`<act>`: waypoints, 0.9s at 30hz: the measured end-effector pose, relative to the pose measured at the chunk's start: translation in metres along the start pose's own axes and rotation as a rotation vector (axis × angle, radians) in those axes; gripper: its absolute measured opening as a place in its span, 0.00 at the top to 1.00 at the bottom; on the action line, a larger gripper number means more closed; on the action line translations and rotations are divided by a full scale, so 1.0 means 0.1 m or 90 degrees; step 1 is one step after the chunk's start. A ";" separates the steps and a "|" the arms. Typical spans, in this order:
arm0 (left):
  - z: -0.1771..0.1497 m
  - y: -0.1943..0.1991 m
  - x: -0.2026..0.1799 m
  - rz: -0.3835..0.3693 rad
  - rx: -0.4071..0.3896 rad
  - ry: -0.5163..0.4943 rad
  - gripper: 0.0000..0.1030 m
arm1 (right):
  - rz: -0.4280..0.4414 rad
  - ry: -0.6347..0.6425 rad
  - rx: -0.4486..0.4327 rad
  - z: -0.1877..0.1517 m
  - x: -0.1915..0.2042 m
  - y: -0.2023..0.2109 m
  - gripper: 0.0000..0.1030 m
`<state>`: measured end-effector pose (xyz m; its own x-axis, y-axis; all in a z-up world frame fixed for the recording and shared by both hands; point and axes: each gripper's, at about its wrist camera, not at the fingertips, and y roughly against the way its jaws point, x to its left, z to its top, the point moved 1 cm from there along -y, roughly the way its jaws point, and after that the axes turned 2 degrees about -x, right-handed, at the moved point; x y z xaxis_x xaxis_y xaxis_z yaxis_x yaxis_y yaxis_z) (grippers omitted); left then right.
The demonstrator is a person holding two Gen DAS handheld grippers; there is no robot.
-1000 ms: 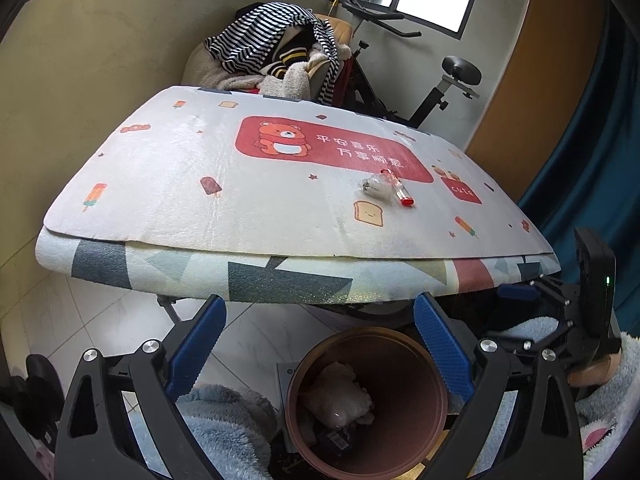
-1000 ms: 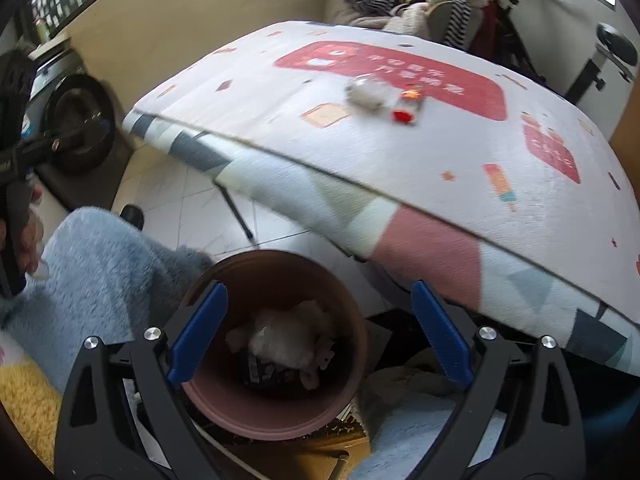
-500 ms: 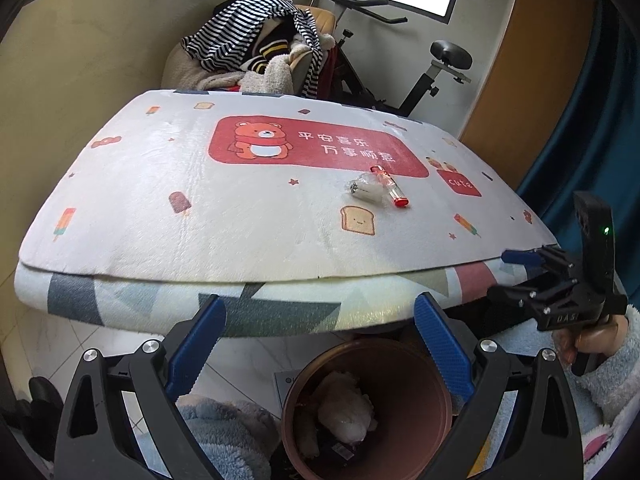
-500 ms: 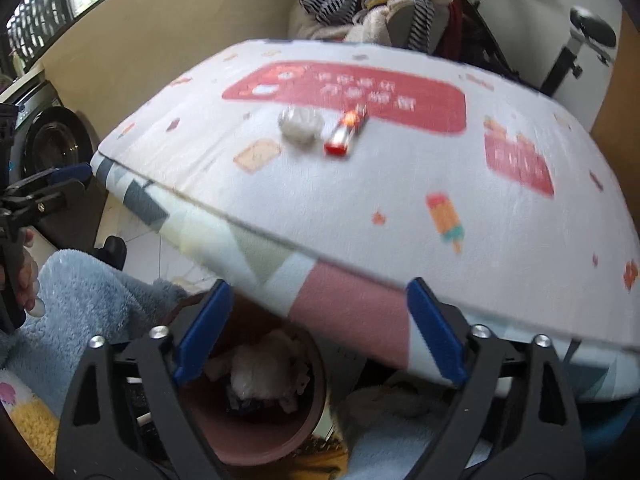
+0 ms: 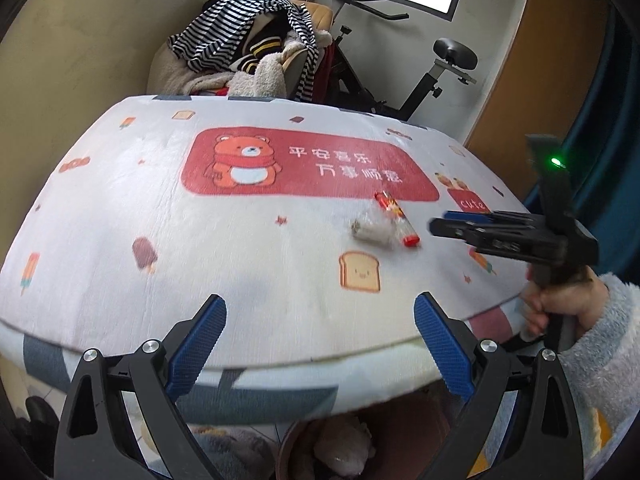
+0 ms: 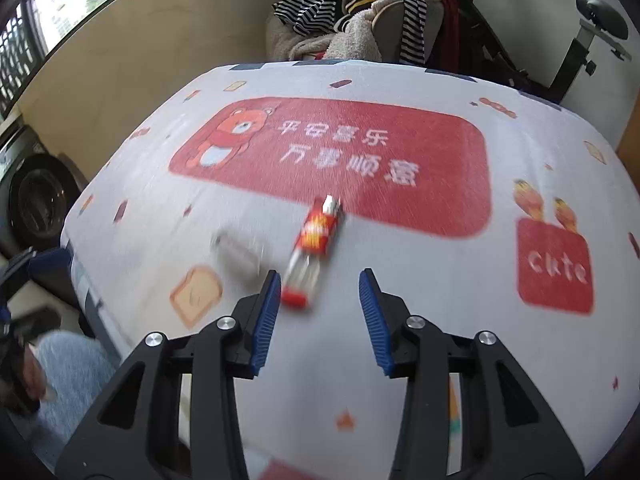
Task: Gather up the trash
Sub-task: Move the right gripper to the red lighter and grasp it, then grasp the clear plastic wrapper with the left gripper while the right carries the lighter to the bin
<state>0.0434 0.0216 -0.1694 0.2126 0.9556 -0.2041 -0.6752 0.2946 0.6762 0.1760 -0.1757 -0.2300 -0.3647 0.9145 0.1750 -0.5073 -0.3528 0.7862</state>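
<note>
My right claw, half-open and empty, sits off-centre; I might knock the red tube toward the bench edge. Left claw wide, idle.

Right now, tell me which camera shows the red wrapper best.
The right wrist view: the red wrapper lies large just ahead of the open right gripper. The left wrist view shows it small, farther off on the table.

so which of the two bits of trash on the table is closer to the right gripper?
The red tube-shaped wrapper: its near end lies just ahead of the open right gripper, by its left finger. The crumpled clear wrapper sits further left.
</note>
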 end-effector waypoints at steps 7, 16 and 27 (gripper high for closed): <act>0.12 -0.13 0.07 -0.002 0.004 0.010 0.10 | -0.014 -0.004 0.033 0.24 0.05 -0.34 0.58; 0.12 -0.22 0.08 -0.017 0.018 0.011 0.10 | -0.069 0.069 0.043 0.25 0.11 -0.37 0.74; 0.20 -0.38 -0.09 -0.031 0.036 0.021 0.12 | -0.056 0.047 -0.002 0.12 0.01 -0.12 0.75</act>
<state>0.0810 0.0018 -0.1790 0.2204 0.9400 -0.2604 -0.6234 0.3411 0.7036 0.1906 -0.1684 -0.2320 -0.3743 0.9253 0.0609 -0.5430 -0.2720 0.7944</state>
